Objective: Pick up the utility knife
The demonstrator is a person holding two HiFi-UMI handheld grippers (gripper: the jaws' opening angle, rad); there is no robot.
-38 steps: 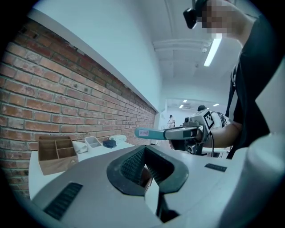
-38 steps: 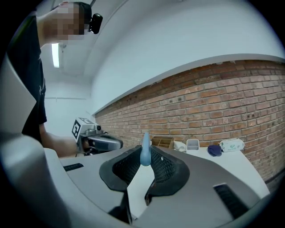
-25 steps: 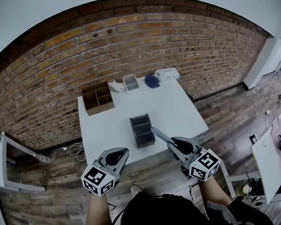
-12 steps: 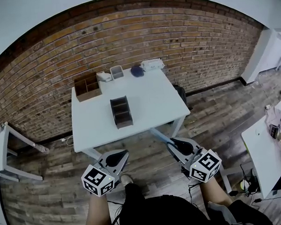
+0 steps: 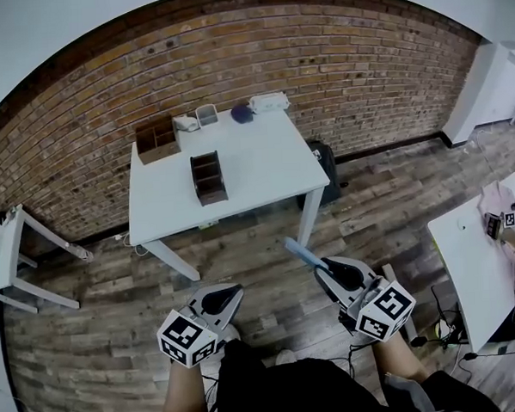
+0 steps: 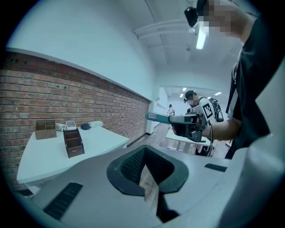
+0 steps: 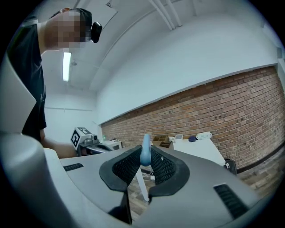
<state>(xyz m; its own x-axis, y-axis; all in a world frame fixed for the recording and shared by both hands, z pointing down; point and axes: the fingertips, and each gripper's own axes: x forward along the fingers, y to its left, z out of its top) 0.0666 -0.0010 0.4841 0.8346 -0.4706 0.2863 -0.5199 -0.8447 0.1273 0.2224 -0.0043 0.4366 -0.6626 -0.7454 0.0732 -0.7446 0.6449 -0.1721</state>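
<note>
The blue utility knife [image 5: 299,252] sticks out forward and to the left from my right gripper [image 5: 323,267], which is shut on its handle above the wooden floor. In the right gripper view the knife [image 7: 145,152] stands upright between the dark pads of that gripper [image 7: 144,168]. My left gripper [image 5: 230,293] hangs at the lower left, shut, with nothing held. In the left gripper view its jaws [image 6: 149,180] meet, and the knife [image 6: 156,117] shows beyond them in the right gripper [image 6: 188,123].
The white table [image 5: 265,179] stands well ahead by the brick wall, carrying a dark organizer [image 5: 208,178], a wooden box [image 5: 156,137] and small items at its back edge. A black bag [image 5: 322,165] sits under it. Other white tables [image 5: 471,258] flank the floor.
I have backed away from the white table, which now sits farther off and higher in view. Both grippers keep their pose; the right one still holds the knife.
</note>
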